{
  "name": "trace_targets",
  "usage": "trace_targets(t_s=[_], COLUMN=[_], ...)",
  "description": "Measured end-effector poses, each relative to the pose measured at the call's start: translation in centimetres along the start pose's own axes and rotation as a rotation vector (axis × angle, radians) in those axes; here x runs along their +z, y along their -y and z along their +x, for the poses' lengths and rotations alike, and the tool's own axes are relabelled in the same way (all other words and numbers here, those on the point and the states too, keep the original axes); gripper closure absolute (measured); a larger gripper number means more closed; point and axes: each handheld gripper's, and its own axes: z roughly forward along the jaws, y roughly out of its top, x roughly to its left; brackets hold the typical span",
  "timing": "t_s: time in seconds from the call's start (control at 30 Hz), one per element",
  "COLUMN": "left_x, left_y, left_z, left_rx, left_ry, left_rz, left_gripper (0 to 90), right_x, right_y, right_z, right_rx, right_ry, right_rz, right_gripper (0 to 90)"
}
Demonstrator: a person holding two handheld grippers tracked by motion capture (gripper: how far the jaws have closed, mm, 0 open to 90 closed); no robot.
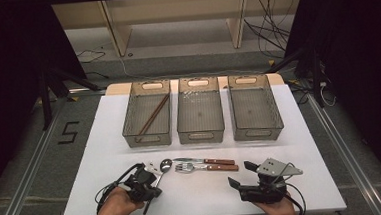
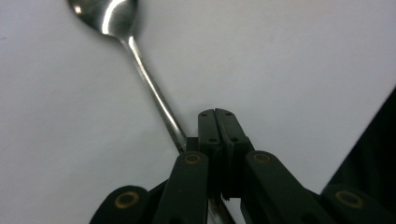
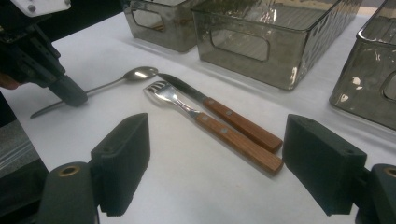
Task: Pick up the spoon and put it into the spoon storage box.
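Far left: black two-jaw left gripper [image 2: 215, 114], shut tight, pad against pad, nothing seen between the pads. Just left of those jaws, touching or nearly so: thin handle of the polished steel spoon [image 2: 140, 60], flat on the white table [image 2: 303, 70], running up and away to the bowl well ahead of the tips and passing back under the left jaw's linkage.

Probably the spoon pickup step, grasp not yet made. Next move, judged from this: open the jaws, shift slightly toward the handle so as to straddle it, close, lift, then carry to one of the three smoky translucent plastic bins [image 1: 201, 135] beyond. Low, flat handle, so likely to slip from the pads.

Further right, ahead of the right jaws and between their lines: steel fork with wooden handle [image 3: 187, 109], matching wooden-handled knife [image 3: 233, 121] touching or nearly touching it on its far side.

Far right: right gripper [image 1: 241, 174], jaws spread wide, gripping nothing, hovering short of the fork.
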Motion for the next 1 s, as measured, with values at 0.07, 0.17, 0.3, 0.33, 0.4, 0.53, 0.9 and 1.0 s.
trace_targets(t_s=[0.07,0.17,0.3,0.33,0.4,0.53,0.9,1.0], left_x=[-0.2,-0.4,-0.5,-0.5,-0.6,-1.3,-2.5,-2.0], left_y=[0.1,0.3,0.4,0.4,0.3,-0.1,-1.3,-1.4], left_z=[0.5,1.0,1.4,1.4,1.4,1.6,2.3,2.6], left_rx=[-0.009,-0.025,-0.043,-0.042,-0.039,-0.062,-0.175,-0.199], left_ry=[-0.019,-0.038,-0.042,-0.045,-0.055,-0.059,-0.103,-0.102], left_rz=[0.009,0.016,0.021,0.022,0.02,-0.002,0.019,0.057], left_gripper=[88.8,88.8,88.8,88.7,88.6,84.5,42.7,37.7], right_x=[0.0,0.0,0.0,0.0,0.0,-0.1,-0.1,-0.1], right_y=[0.0,0.0,0.0,0.0,0.0,0.0,0.0,0.0], right_z=[0.0,0.0,0.0,0.0,0.0,-0.1,-0.2,-0.2], right_rx=[0.0,-0.002,-0.001,-0.003,-0.003,0.005,0.008,0.007], right_ry=[0.0,0.0,0.0,0.0,-0.001,0.001,0.001,0.001], right_rz=[0.0,0.0,0.0,-0.001,0.0,-0.004,-0.009,-0.007], right_gripper=[24.1,24.1,24.1,24.1,24.1,24.1,24.1,24.0])
